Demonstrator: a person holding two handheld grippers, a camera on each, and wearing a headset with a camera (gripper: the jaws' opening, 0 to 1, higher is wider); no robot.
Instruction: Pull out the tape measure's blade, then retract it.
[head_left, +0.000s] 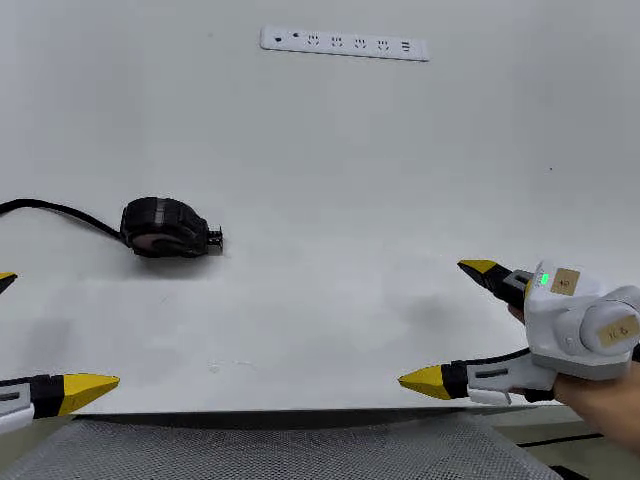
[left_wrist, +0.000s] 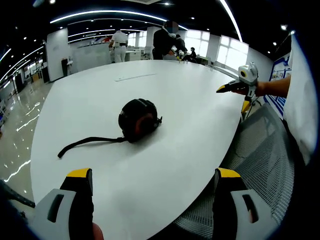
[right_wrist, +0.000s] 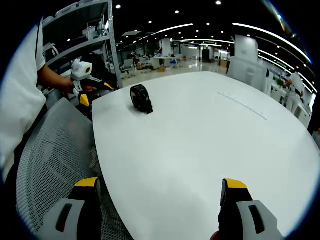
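A black tape measure (head_left: 165, 228) lies on the white table (head_left: 380, 180) at the left, its black strap (head_left: 55, 210) trailing off leftward and its blade hook pointing right. The blade is inside the case. My left gripper (head_left: 50, 332) stands open at the near left edge, short of the tape measure (left_wrist: 139, 119), which lies straight ahead of its jaws (left_wrist: 154, 175). My right gripper (head_left: 452, 323) stands open at the near right edge, far from the tape measure (right_wrist: 141, 98). Both hold nothing. Each gripper appears in the other's view: right gripper (left_wrist: 232, 98), left gripper (right_wrist: 96, 93).
A white power strip (head_left: 344, 43) lies at the table's far side. A grey mesh surface (head_left: 270, 450) sits below the table's near edge. People (left_wrist: 167, 40) stand beyond the far end, and metal shelving (right_wrist: 85, 40) rises off to one side.
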